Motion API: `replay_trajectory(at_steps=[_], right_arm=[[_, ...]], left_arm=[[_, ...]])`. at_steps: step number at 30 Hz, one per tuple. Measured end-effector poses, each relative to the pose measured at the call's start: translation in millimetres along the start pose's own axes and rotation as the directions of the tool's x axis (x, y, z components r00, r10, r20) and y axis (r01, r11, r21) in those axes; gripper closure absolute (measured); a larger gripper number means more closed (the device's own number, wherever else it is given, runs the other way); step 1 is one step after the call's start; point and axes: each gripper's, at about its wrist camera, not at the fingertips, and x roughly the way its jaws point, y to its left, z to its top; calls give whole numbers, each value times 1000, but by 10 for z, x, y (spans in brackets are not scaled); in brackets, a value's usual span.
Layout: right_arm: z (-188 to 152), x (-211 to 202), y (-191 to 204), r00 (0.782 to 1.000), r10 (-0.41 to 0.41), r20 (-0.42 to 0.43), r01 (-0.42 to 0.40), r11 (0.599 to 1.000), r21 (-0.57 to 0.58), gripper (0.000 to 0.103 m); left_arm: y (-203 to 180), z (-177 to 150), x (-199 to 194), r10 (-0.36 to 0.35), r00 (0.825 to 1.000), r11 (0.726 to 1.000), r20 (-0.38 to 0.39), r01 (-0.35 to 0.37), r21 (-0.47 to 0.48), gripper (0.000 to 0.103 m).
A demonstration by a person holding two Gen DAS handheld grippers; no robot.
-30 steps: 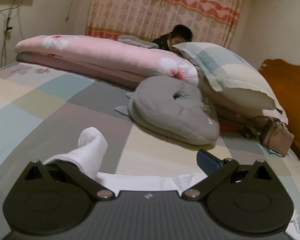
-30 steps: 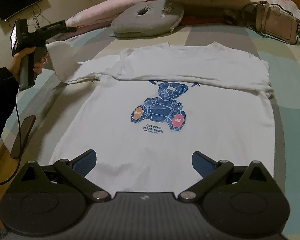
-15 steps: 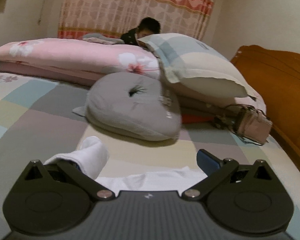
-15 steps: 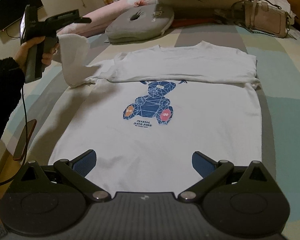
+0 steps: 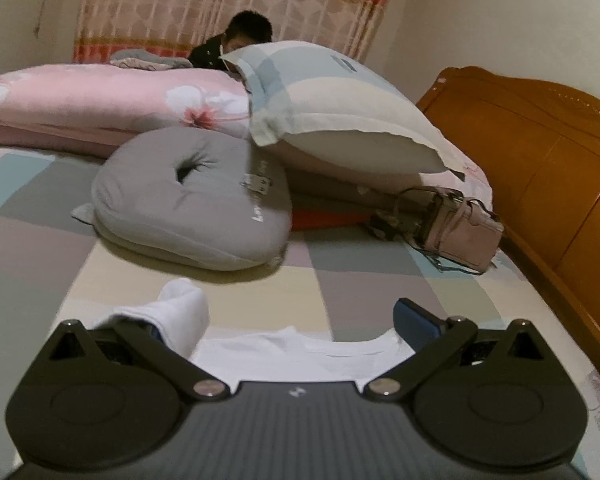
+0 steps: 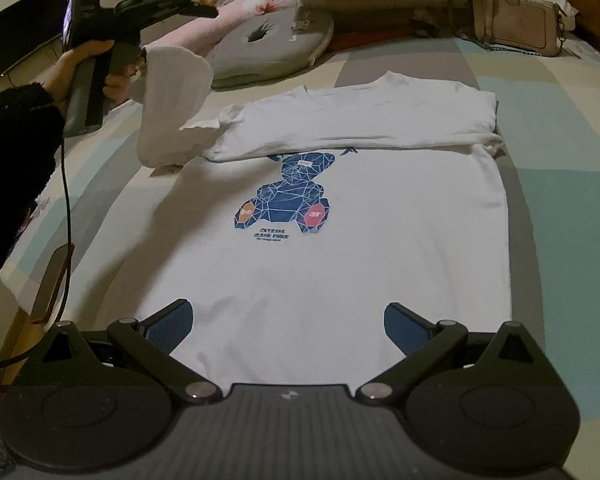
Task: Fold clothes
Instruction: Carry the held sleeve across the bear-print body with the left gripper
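Note:
A white T-shirt point(image 6: 340, 248) with a blue bear print lies flat on the bed, its top part folded down over the chest. My left gripper point(image 5: 288, 316) hovers above the collar point(image 5: 300, 344) with its fingers wide apart. The shirt's left sleeve point(image 5: 180, 312) is draped over its left finger and lifted off the bed. In the right wrist view a hand holds that gripper point(image 6: 160, 0) at the upper left, and the sleeve point(image 6: 172, 108) hangs from it. My right gripper point(image 6: 288, 324) stands open over the shirt's hem, nothing between its fingers.
A grey cushion point(image 5: 188, 200), a pink quilt point(image 5: 100, 100), a checked pillow point(image 5: 332, 108) and a pink handbag point(image 5: 464, 232) lie at the far end of the bed. A person sits behind the pillow. A wooden headboard point(image 5: 540, 160) stands at the right. A phone point(image 6: 52, 280) lies at the bed's left edge.
My left gripper has lifted the sleeve higher and carried it right, toward the shirt's body. The right gripper has stayed open over the hem.

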Motion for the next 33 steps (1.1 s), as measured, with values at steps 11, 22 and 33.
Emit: replay_trajectory(at_steps=[11,22,33], right_arm=[[-59,-120,-225,999,21,42,-23,999,47,0],[-117,-184,-381,997,27,68,-32,997,76,0],[-158,-224,-509,997,25,79,-32,995,95,0]], left_arm=[[-548,53,234,-24,999,998,-42,26,51,1],[-981,-3,460,-41,996,995,-85,48,84,1],[-1300,-177,710,-56,989,988,-138,75,135,1]])
